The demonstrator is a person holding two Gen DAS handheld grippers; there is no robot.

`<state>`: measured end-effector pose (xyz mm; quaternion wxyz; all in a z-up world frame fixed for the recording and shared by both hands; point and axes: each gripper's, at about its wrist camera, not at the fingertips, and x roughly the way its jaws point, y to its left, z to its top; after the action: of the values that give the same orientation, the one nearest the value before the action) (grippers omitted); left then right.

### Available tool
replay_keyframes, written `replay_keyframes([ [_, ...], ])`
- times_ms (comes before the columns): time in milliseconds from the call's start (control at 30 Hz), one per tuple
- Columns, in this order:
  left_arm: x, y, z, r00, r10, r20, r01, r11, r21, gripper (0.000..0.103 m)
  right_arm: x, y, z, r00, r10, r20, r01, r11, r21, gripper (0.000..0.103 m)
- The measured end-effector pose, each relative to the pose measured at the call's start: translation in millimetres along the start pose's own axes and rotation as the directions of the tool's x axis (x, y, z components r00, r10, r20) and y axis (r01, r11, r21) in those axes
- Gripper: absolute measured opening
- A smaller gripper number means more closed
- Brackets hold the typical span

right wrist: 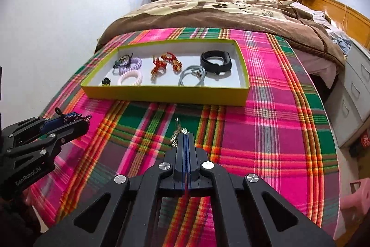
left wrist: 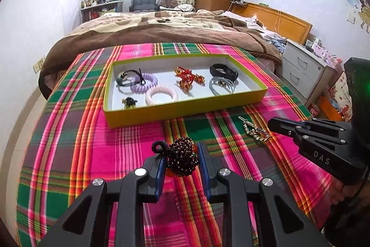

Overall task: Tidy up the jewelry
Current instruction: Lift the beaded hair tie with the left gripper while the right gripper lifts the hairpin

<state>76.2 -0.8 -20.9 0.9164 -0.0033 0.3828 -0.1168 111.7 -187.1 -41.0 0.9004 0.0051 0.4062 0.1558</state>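
A dark beaded hair ornament [left wrist: 183, 162] with a black loop sits between the blue pads of my left gripper [left wrist: 181, 148], which is shut on it above the plaid cloth. The same gripper [right wrist: 78, 123] appears at the left of the right wrist view with beads [right wrist: 76, 118] poking out. A gold hair clip [left wrist: 254, 130] lies on the cloth; my right gripper [right wrist: 185, 134] is shut on its near end [right wrist: 175, 134]. In the left wrist view the right gripper [left wrist: 271, 124] meets the clip from the right.
A yellow-green tray [left wrist: 185, 112] [right wrist: 161, 95] lies further back on the plaid cloth [left wrist: 92, 154]. It holds coil hair ties [left wrist: 143, 82], red-gold knots [left wrist: 188, 79], grey ties [left wrist: 220, 85] and a black band [left wrist: 223, 71]. A bed with a brown blanket [left wrist: 161, 31] lies behind, drawers [left wrist: 303, 71] to the right.
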Motion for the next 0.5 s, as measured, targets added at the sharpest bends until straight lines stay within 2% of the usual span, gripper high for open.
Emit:
replay_keyframes([
  [300, 3, 6, 4, 1.000, -0.006, 0.003, 0.006, 1.000, -0.011, 0.026, 3, -10, 0, 1.000, 0.007, 0.003, -0.007, 1.000, 0.006, 0.000],
  [367, 5, 7, 3, 1.000, -0.007, -0.003, 0.007, 1.000, -0.017, 0.026, 4, -8, 1, 0.999, 0.035, -0.002, -0.035, 0.999, -0.010, 0.000],
  [433, 6, 8, 3, 1.000, -0.010, -0.005, 0.010, 1.000, -0.019, 0.026, 9, -5, 2, 0.997, 0.075, -0.026, -0.075, 0.997, -0.021, 0.008],
  [467, 7, 7, 2, 1.000, -0.010, -0.008, 0.010, 1.000, -0.018, 0.026, 11, -2, 3, 0.997, 0.065, -0.033, -0.066, 0.997, -0.038, 0.012],
  [500, 7, 7, 2, 1.000, -0.010, -0.009, 0.010, 1.000, -0.016, 0.026, 15, 1, 4, 0.998, 0.048, -0.044, -0.050, 0.997, -0.063, 0.012],
])
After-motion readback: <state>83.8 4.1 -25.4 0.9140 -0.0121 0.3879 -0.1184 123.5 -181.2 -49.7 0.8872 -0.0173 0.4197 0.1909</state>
